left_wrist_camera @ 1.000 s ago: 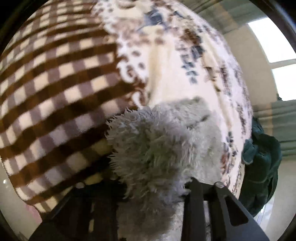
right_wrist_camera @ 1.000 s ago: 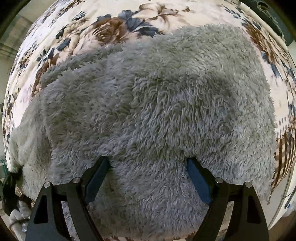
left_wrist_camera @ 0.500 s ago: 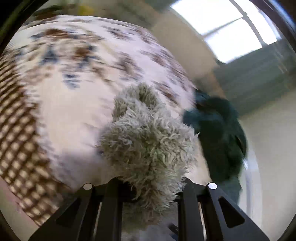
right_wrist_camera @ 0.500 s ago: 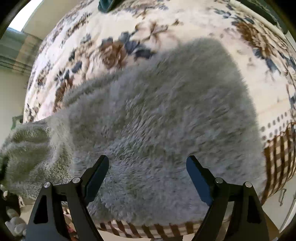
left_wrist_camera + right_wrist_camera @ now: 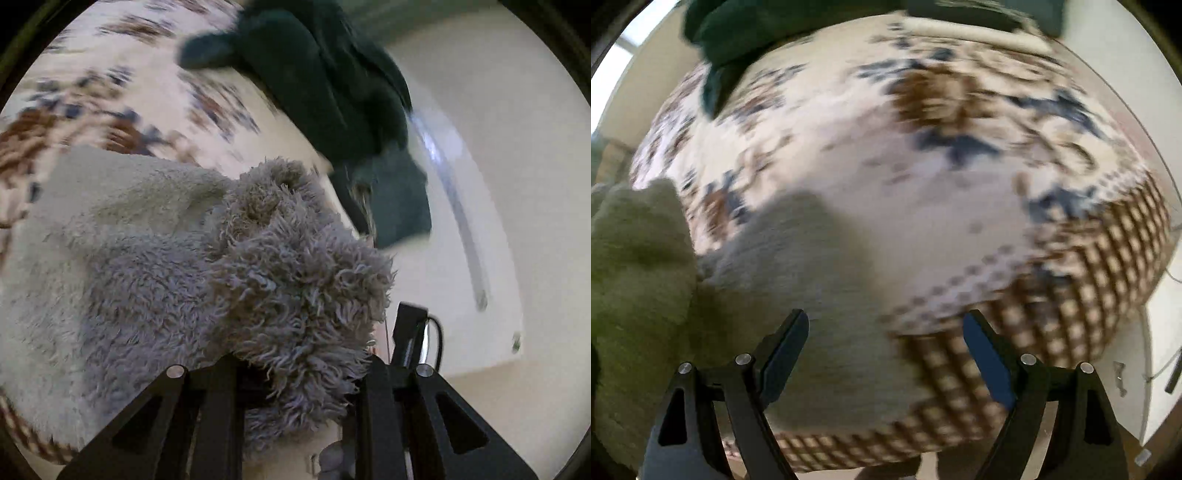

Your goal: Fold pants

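The grey fuzzy pants (image 5: 155, 266) lie on the floral bed cover (image 5: 110, 92). My left gripper (image 5: 299, 373) is shut on a bunched fold of the pants and holds it up above the rest of the cloth. In the right wrist view the pants (image 5: 798, 295) fill the lower left, blurred by motion. My right gripper (image 5: 886, 332) is open and empty, with its jaws wide apart over the edge of the pants and the checked border of the bed cover (image 5: 1082, 288).
A dark green garment (image 5: 332, 81) lies at the far edge of the bed and hangs over it; it also shows in the right wrist view (image 5: 746, 40). Beyond the bed are a pale wall (image 5: 517, 147) and floor.
My left gripper has swung round with the bunched fold, bringing the green garment and wall into view. My right gripper has pulled back and to the right, off the middle of the pants.
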